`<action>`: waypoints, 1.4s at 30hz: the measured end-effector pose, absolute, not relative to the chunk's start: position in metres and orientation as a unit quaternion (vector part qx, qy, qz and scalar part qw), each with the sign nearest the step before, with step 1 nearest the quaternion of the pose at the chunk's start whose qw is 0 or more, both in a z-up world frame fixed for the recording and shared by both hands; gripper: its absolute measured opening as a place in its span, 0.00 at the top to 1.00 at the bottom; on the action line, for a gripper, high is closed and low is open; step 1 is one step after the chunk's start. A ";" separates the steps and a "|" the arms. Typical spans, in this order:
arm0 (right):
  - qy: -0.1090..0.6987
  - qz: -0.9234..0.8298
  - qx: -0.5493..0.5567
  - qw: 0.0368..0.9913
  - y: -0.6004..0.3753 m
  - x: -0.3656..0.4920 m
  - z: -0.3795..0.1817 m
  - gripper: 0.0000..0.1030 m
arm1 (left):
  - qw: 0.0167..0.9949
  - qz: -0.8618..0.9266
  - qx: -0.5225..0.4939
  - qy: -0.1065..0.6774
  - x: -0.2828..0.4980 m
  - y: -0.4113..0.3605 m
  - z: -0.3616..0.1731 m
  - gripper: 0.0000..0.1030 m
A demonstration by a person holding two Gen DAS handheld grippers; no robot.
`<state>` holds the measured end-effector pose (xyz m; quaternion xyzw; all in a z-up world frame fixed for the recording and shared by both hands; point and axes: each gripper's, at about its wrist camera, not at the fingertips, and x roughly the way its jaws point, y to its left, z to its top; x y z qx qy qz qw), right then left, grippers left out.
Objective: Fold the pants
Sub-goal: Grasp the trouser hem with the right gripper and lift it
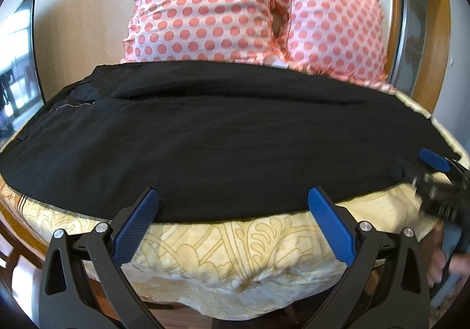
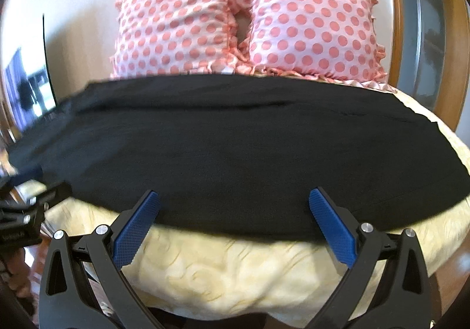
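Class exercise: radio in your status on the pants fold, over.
Left gripper open, right gripper open, both at near edge. Black fabric pants flat on yellow patterned bedspread. Two pink polka-dot pillows behind, not obstructing.

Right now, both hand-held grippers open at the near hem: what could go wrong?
1. The left hand-held gripper and right hand-held gripper gape over the near edge of the black pants; closing low could pinch the yellow bedspread too.
2. The pants look already doubled; a shallow bite may lift only the top layer.
3. The polka-dot pillows sit just behind; a long fold could drape onto them.
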<state>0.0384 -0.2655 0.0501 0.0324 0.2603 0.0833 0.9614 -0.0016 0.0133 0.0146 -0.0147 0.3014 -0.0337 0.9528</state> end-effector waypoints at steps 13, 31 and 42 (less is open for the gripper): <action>0.343 -0.132 0.173 0.914 -0.445 0.252 0.122 0.16 | 0.963 -0.058 -0.043 0.258 0.012 0.035 0.037 0.02; 0.425 -0.316 0.175 0.830 -0.515 0.393 0.043 0.66 | 0.954 -0.124 -0.075 0.262 0.040 0.049 0.024 0.02; 0.234 -0.131 0.343 0.900 -0.538 0.270 0.098 0.98 | 0.955 -0.094 -0.108 0.259 0.019 0.068 0.029 0.02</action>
